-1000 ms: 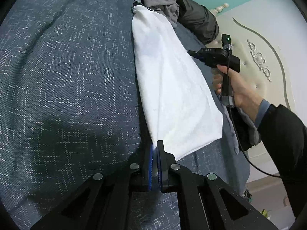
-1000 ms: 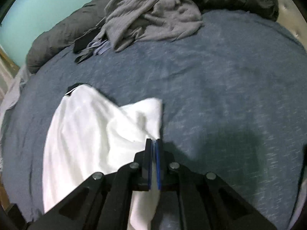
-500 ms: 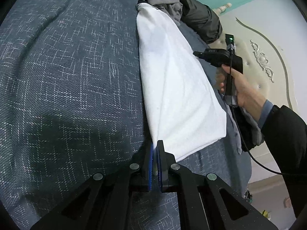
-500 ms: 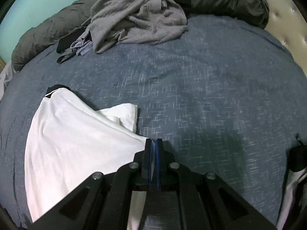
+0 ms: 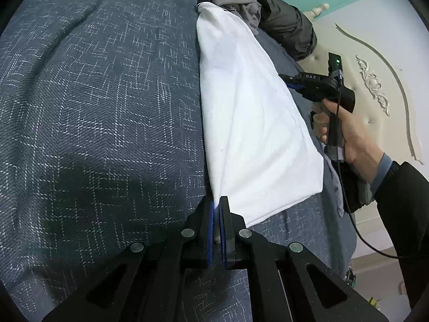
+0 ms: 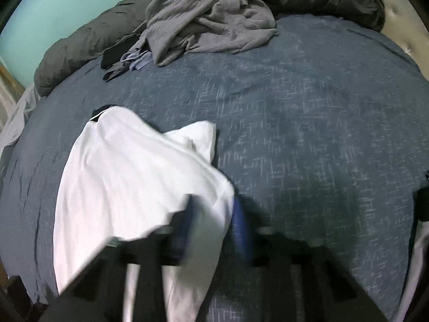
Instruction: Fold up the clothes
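Observation:
A white garment (image 5: 249, 123) lies in a long folded strip on the dark blue bedspread (image 5: 102, 112). My left gripper (image 5: 217, 206) is shut on its near corner. In the right wrist view the same white garment (image 6: 128, 177) lies bunched, one corner draped between the blurred jaws of my right gripper (image 6: 214, 214). Those jaws are opening, with a gap at either side of the cloth, and the pads do not press on it. From the left wrist view a hand (image 5: 351, 134) holds the right gripper's body beside the garment's far edge; its fingertips are hidden there.
A heap of grey clothes (image 6: 209, 18) and a dark grey duvet (image 6: 88, 43) lie at the far edge of the bed. A cream padded headboard (image 5: 375, 86) stands to the right. A cable (image 5: 348, 204) hangs from the right gripper.
The right gripper's jaws have parted from shut, and the white corner now hangs loose between them. The left gripper keeps its grip and place.

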A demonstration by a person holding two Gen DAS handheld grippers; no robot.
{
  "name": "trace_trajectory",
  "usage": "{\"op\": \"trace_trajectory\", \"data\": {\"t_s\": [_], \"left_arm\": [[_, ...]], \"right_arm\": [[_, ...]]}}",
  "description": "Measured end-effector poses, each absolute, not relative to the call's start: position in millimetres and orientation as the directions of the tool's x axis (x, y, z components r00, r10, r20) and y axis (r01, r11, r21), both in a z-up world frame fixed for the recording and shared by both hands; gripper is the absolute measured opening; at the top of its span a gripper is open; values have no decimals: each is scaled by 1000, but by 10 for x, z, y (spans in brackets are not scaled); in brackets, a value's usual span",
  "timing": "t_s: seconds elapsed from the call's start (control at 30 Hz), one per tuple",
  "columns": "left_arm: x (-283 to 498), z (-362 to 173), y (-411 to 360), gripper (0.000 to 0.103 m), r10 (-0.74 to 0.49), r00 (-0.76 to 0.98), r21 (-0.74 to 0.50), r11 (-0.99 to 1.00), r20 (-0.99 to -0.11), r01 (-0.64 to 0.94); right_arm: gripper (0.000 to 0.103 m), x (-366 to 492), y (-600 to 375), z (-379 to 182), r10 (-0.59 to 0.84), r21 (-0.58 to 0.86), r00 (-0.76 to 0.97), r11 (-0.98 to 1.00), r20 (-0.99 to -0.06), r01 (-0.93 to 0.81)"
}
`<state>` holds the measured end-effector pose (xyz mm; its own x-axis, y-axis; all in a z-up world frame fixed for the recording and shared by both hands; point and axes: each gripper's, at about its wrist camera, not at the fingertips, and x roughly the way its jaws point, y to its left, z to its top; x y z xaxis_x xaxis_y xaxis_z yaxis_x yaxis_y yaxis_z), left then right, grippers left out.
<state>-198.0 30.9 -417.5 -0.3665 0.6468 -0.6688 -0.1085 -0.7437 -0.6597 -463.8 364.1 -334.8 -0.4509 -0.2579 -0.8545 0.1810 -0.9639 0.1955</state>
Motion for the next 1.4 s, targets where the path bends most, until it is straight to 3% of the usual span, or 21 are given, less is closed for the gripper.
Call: {"op": "trace_trajectory", "data": {"t_s": [0.07, 0.3, 0.37, 0.43, 0.57, 0.63, 0.7, 0.73, 0.8, 0.83, 0.87, 1.4], "left_arm": [[-1978, -4172, 311, 4, 641, -367, -654, -749, -674, -105], [-1964, -4145, 310, 4, 607, -373, -623, -777, -701, -93], [-1969, -4149, 326, 4, 602, -372, -618, -781, -707, -90], [-1972, -4152, 322, 4, 600, -371, -618, -782, -709, -85], [-1967, -4142, 313, 5, 601, -368, -623, -779, -710, -71], [-1941, -4113, 289, 10, 597, -373, -625, -778, -710, -55], [-1909, -4070, 251, 26, 590, -384, -625, -780, -710, -43], [-1889, -4049, 236, 29, 589, -389, -627, -778, -708, -37], [-1860, -4017, 219, 38, 589, -394, -633, -774, -706, -25], [-1857, -4008, 230, 40, 588, -391, -631, -775, -708, -23], [-1854, -4000, 240, 43, 586, -389, -630, -777, -710, -21], [-2029, -4090, 487, 45, 579, -384, -623, -782, -719, -14]], "right_arm": [[5, -4588, 3672, -3355, -261, 201, -465, -964, -846, 175], [7, -4529, 3790, -3306, -201, 173, -491, -980, -848, 101], [22, -4457, 3791, -3243, -186, 156, -497, -983, -847, 102], [30, -4339, 3815, -3162, -180, 148, -497, -984, -849, 103], [38, -3978, 3893, -3013, -235, 207, -470, -972, -851, 111], [39, -3723, 3915, -2965, -282, 251, -442, -959, -852, 129], [39, -3436, 3928, -2970, -316, 280, -409, -949, -856, 146], [40, -3305, 3935, -2979, -330, 294, -397, -944, -856, 149], [51, -3032, 3977, -3024, -364, 333, -380, -931, -850, 146], [64, -2918, 3989, -3059, -377, 350, -370, -926, -849, 140], [66, -2814, 4000, -3109, -388, 365, -358, -922, -849, 133], [66, -2482, 3992, -3506, -426, 414, -298, -904, -854, 108]]}}
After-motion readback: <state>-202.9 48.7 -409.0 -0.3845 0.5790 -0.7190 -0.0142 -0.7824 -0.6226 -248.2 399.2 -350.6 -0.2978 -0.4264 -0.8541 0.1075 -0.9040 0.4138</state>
